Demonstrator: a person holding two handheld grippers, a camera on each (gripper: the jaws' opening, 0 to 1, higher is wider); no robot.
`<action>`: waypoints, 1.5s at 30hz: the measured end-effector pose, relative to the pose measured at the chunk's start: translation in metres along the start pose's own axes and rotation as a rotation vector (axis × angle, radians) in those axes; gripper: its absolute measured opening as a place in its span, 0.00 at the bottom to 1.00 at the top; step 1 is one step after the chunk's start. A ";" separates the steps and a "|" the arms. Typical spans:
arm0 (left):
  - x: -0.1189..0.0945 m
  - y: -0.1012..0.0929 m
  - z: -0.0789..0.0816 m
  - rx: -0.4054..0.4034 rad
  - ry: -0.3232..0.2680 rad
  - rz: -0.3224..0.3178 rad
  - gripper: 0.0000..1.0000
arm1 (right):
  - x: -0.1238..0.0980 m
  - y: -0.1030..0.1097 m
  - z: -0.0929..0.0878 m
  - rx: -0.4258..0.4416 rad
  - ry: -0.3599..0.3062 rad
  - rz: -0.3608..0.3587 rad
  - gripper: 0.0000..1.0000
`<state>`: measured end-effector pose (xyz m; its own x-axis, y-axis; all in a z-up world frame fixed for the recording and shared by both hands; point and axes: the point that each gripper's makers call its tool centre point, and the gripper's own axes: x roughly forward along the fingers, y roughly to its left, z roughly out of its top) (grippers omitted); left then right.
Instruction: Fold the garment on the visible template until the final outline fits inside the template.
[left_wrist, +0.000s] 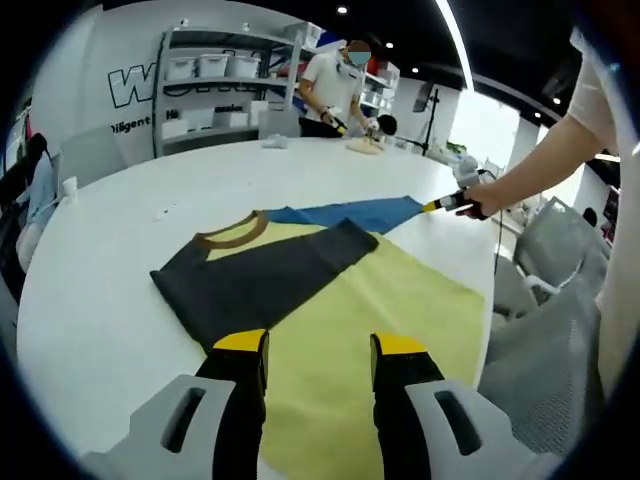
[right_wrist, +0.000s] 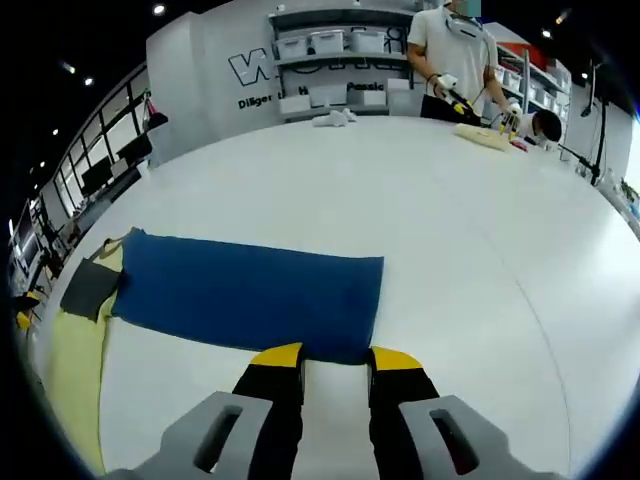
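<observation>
A garment lies on a yellow template (left_wrist: 400, 300) on the white round table (left_wrist: 120, 300). Its dark grey part (left_wrist: 260, 275) is folded over the template's left side, with a brown collar (left_wrist: 232, 233) above it. A blue part (left_wrist: 350, 213) stretches off the template to the far right. My left gripper (left_wrist: 318, 350) hovers open over the template's near edge, holding nothing. The right gripper (left_wrist: 440, 205), held by a hand, is at the blue part's far end. In the right gripper view the blue part (right_wrist: 250, 295) lies flat. My right gripper (right_wrist: 337, 358) stands at its near edge, jaws apart.
A person (left_wrist: 335, 85) works with a pale cloth at the table's far side, in front of shelves with white bins (left_wrist: 210, 65). Grey mesh chairs (left_wrist: 545, 340) stand beyond the table's right edge. The table's far half is bare white (right_wrist: 450, 230).
</observation>
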<state>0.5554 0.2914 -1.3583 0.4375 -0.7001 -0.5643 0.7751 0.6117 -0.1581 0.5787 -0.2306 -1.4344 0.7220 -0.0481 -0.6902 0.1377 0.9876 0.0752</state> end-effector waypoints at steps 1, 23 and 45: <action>0.000 -0.001 -0.001 0.003 0.003 -0.005 0.39 | 0.000 -0.001 0.000 -0.005 0.003 -0.003 0.15; -0.001 -0.005 -0.005 0.022 0.022 -0.022 0.39 | -0.004 -0.010 0.003 0.012 0.022 -0.056 0.03; -0.003 -0.006 -0.005 0.014 0.026 -0.013 0.39 | 0.001 -0.004 0.005 -0.103 0.024 -0.069 0.00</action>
<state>0.5470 0.2915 -1.3599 0.4150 -0.6981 -0.5834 0.7872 0.5971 -0.1545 0.5820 -0.2352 -1.4316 0.6966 -0.1142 -0.7083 0.1155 0.9922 -0.0464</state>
